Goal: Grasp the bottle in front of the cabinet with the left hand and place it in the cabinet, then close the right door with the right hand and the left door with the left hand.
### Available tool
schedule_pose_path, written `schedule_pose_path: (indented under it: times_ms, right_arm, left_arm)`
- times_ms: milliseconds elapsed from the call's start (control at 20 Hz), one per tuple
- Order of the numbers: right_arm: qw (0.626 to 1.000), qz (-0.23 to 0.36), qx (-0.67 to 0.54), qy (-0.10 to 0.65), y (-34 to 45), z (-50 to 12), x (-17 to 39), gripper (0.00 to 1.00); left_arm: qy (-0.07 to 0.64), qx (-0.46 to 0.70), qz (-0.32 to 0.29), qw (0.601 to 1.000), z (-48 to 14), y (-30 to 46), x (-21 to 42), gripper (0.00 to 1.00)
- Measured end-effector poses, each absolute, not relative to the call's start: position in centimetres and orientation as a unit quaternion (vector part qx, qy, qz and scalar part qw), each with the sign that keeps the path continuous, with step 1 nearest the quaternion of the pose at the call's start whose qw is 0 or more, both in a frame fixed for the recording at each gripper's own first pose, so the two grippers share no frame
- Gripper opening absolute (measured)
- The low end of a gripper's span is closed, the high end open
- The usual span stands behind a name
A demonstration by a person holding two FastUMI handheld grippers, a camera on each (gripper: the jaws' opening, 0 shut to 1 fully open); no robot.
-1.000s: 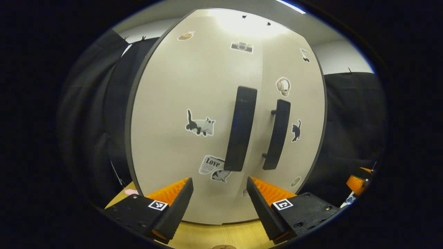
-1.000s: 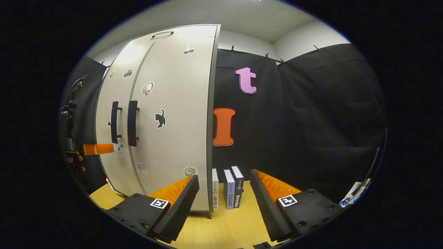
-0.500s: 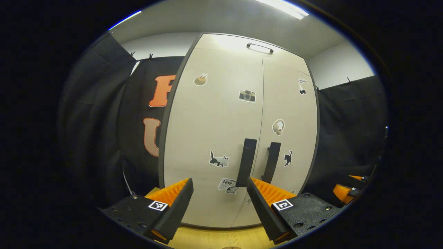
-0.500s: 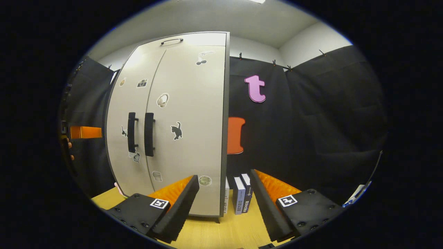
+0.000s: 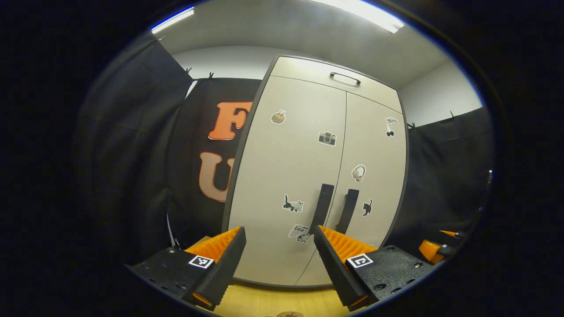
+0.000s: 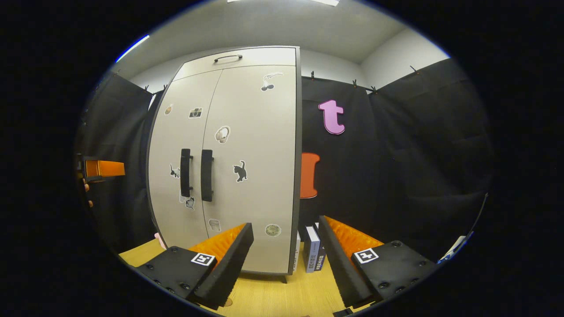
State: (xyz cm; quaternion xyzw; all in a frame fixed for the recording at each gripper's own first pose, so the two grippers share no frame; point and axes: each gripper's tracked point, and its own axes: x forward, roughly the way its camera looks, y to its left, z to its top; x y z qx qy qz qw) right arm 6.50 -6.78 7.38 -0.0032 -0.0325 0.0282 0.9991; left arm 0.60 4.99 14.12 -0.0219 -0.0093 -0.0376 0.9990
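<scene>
Cabinet (image 5: 282, 185) doors are both shut, and the bottle cannot be seen. Left gripper (image 5: 277, 251) hangs apart from the cabinet front with its fingers spread and nothing between them, facing the left door (image 5: 286, 176) and its black handle (image 5: 321, 208). Right gripper (image 6: 284, 248), likewise spread and empty, faces the right door (image 6: 255, 176), beside which books (image 6: 312, 253) stand on the wooden table (image 6: 273, 299).

Bright, even light comes from ceiling strips (image 5: 365, 9) overhead, leaving soft glare on the cabinet (image 5: 308, 145) top. The dark cloth swallows detail. Both views are sharp at centre; straight edges bow strongly toward the rims.
</scene>
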Motion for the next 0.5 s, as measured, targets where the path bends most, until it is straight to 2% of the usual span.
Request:
schedule_pose_path:
  times_ms: [500]
  right_arm:
    - [0.997, 0.059, -0.001, -0.049, -4.6, 8.2, 2.8, 0.98]
  left_arm:
    - [-0.016, -0.007, -0.022, 1.0, 15.2, 6.2, -4.1, 0.95]
